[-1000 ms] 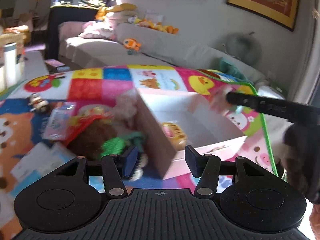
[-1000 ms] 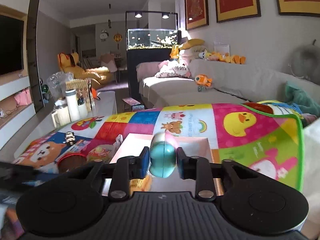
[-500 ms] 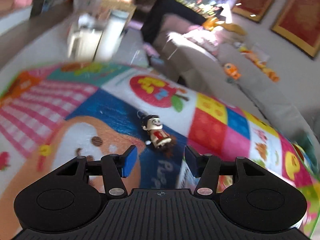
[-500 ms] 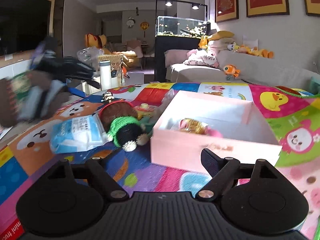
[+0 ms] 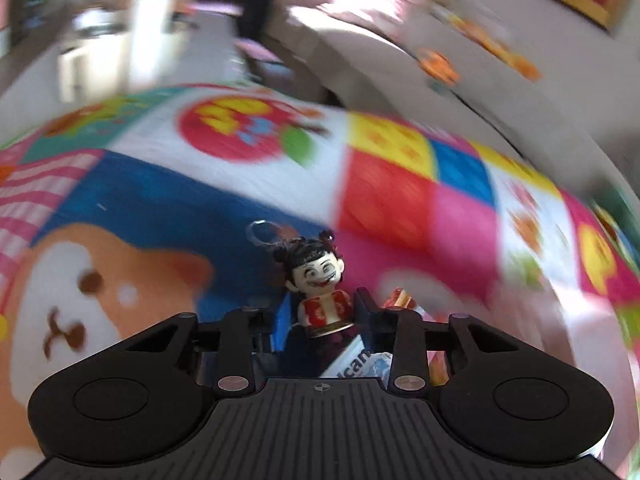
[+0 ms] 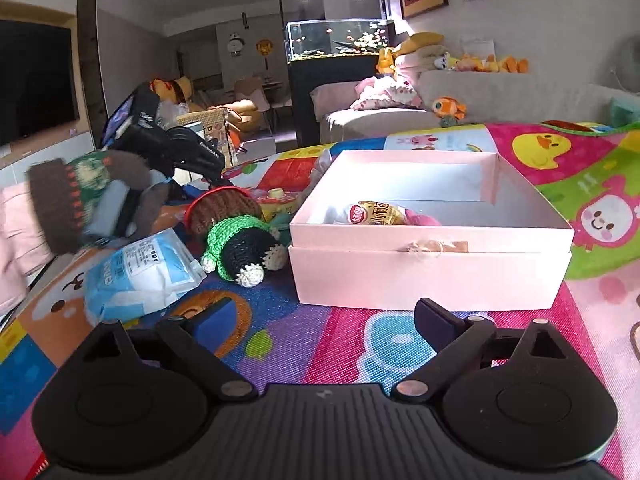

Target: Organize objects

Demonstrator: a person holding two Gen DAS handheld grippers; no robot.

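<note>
Left claw (image 5: 322, 310): closed on the figurine (image 5: 322, 294); half a second ago the jaws were apart with the figurine lying on the mat ahead of them. The body is gripped between the pads; head and key ring project beyond the tips toward 12 o'clock.

Figurine position: held in the left claw, apparently lifted off the mat (image 5: 140, 200); contact with the mat cannot be confirmed through the motion blur.

Right claw (image 6: 324, 318): wide, nothing held. One second ago a teal ball was clamped in it above the box (image 6: 430, 264); the ball cannot be seen in the box from this view.

Box contents visible: one yellow snack packet (image 6: 376, 214) and a pink item beside it.

Still on the mat, at 10 o'clock in the right view: knitted toy (image 6: 240, 250), tissue pack (image 6: 140, 276).

Left claw in right view: seen at 9 o'clock, well apart from the box.

Task meaning: one more item is judged secured; transfer to the box is the step judged next. At least two loose items remain.

Risk: a small, smooth figurine gripped low may pivot in a fast swing.
</note>
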